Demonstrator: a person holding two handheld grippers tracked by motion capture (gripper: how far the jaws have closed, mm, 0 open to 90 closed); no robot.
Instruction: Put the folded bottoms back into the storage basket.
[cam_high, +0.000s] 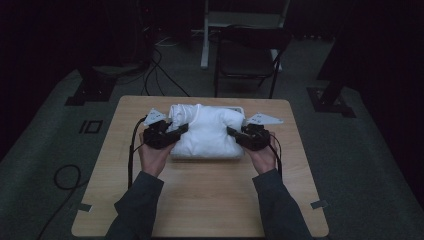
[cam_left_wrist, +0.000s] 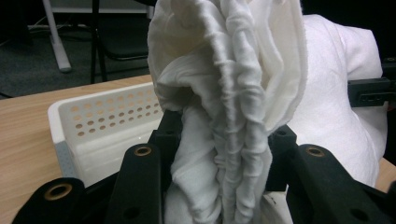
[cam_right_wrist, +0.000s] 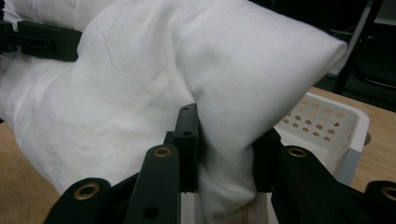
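Now your left gripper has its jaws clamped on a bunched, wrinkled fold of the white cloth, and your right gripper pinches a smoother corner of the same cloth between its closed jaws. Between the two grippers the cloth bulges in a mound over the white perforated basket, touching its rim and spilling past its near edge. Beneath the basket lies the wooden table, and behind the basket, off the table, stands a dark chair.
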